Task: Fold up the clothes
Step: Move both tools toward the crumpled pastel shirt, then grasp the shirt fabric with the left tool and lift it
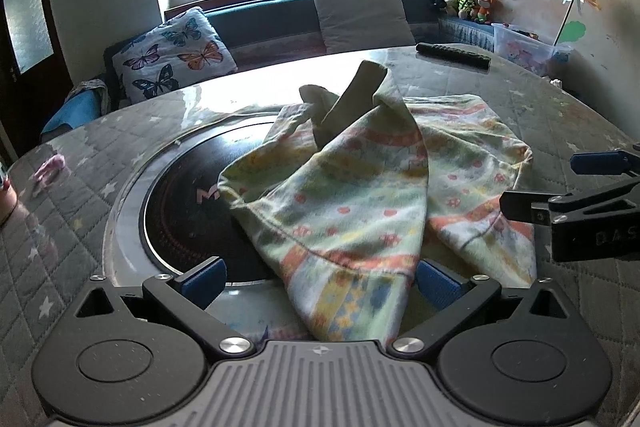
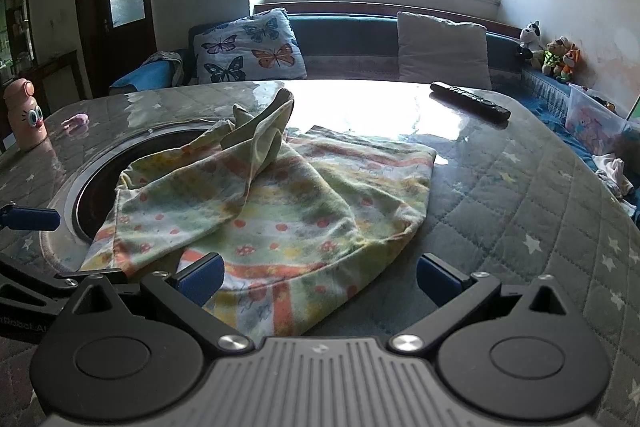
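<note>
A small pale-green garment (image 1: 360, 195) with orange, yellow and red prints lies crumpled on the quilted table, partly over a round black hob. It also shows in the right wrist view (image 2: 288, 203). One end of it sticks up in a peak (image 1: 364, 83). My left gripper (image 1: 320, 279) is open, its blue pads either side of the garment's near hem, which drapes between them. My right gripper (image 2: 318, 275) is open over the garment's near edge, touching nothing I can see. The right gripper also shows at the right edge of the left wrist view (image 1: 576, 187).
The round black hob (image 1: 188, 211) is set in the table (image 2: 520, 211). A black remote (image 2: 470, 100) lies at the far right. A pink bottle (image 2: 25, 115) and a small pink item (image 2: 76, 121) sit far left. A sofa with cushions (image 2: 250, 47) stands behind.
</note>
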{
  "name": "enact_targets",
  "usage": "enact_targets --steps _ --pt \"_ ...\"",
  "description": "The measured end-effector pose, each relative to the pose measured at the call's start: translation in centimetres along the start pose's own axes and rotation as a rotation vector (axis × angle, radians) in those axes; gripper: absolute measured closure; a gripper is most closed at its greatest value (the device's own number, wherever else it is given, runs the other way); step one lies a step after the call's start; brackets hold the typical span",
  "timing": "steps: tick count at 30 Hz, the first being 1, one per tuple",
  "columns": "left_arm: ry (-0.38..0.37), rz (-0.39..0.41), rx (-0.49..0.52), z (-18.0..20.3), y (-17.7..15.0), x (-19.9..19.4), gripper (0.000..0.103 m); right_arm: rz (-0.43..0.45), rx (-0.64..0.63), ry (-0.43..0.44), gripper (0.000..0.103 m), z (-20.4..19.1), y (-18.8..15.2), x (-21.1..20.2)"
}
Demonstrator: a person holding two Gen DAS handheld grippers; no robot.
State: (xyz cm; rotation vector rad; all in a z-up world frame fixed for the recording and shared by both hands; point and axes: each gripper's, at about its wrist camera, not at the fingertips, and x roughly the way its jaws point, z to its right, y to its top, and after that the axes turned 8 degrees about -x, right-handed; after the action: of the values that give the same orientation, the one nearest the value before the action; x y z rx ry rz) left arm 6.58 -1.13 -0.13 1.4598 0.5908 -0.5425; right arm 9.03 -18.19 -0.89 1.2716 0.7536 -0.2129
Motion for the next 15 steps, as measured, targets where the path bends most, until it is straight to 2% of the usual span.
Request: enact_targets --steps 3,8,15 --pt "-0.011 -0.003 0.001 0.2 0.7 0.5 0.003 0.0 0.005 -0.005 0.0 0.4 0.2 0.4" --pt "-0.035 0.006 0.02 0.9 2.4 1.5 0.012 -0.001 0.013 -0.014 0.0 1.1 0.6 1.0" --pt "-0.066 0.036 0.044 2.6 5.9 3.4 0.016 -0.001 0.043 -0.032 0.0 2.8 1.0 1.7"
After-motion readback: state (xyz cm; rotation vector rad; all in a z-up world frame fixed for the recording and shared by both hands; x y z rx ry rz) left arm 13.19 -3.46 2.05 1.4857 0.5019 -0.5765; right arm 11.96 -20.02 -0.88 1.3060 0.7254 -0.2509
